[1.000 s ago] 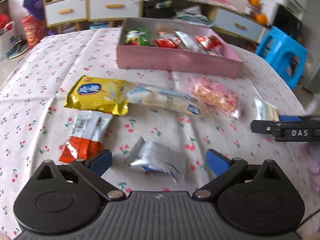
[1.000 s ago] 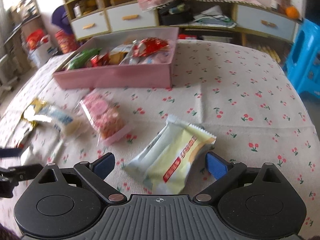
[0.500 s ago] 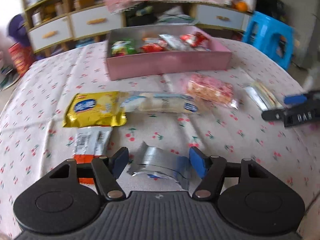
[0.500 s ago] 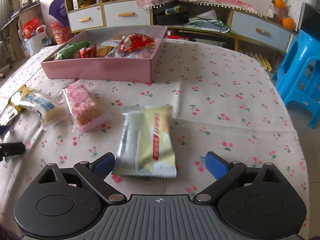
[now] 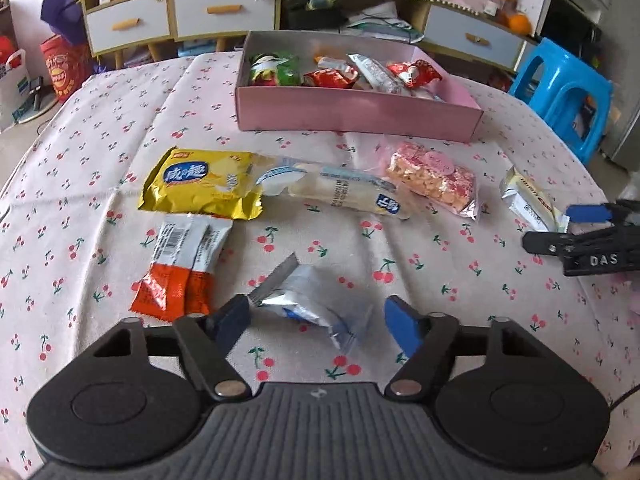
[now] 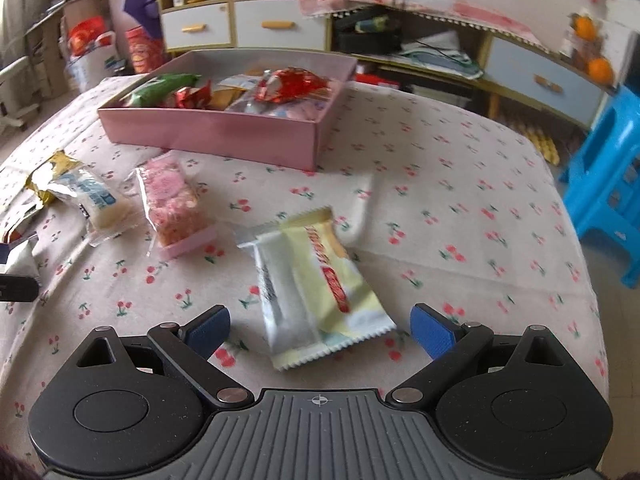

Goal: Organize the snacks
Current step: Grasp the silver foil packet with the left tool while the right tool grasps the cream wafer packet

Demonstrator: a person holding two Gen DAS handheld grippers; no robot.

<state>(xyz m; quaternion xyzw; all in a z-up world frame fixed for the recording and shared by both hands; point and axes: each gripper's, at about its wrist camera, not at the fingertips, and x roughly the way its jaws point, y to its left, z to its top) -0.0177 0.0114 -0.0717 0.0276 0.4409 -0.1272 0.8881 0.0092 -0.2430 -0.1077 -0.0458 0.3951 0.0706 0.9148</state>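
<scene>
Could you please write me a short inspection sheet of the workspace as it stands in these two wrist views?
Surface: table under a cherry-print cloth, creased.
Job's things: pink box holds several snacks; loose in front lie a yellow packet, a white roll pack, a pink rice bar, an orange-white packet, a silver packet and a cream packet.
Clutter: nothing seen on the cloth.
Grippers: left gripper open around the silver packet; right gripper open around the cream packet's near end.
Cables: nothing seen on the table.
Surroundings: blue stool, drawer cabinets, oranges.
</scene>
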